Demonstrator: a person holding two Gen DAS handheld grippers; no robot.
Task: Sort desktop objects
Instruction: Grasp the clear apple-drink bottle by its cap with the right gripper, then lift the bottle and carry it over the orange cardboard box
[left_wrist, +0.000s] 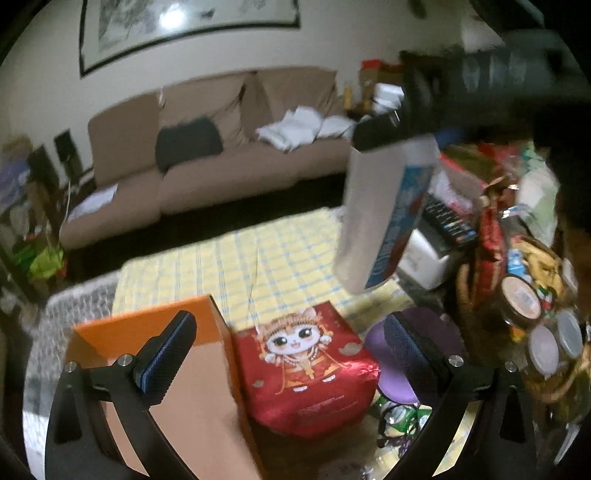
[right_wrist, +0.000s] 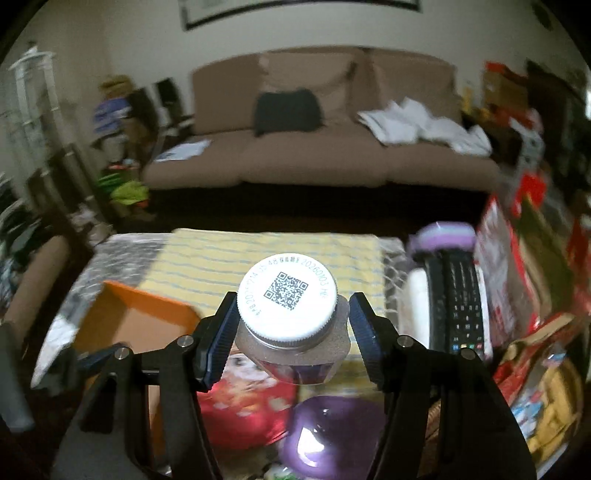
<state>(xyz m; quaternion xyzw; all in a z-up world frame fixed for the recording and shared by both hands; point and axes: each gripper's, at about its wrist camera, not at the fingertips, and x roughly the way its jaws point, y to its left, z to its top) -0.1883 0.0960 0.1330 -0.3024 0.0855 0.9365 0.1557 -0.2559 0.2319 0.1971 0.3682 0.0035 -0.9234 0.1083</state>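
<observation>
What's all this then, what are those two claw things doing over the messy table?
A person is tidying a cluttered table with two handheld grippers. The right gripper is clamped on a white-capped bottle, held up above the table. The left gripper is open and holds nothing, hanging over an orange box and a red cat-print pack.

One orange box (left_wrist: 155, 373), one red bag (left_wrist: 306, 369), one bottle (right_wrist: 288, 314), two remotes (right_wrist: 460, 299).

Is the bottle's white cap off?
No, the white cap sits on the bottle, held between the right gripper fingers.
</observation>
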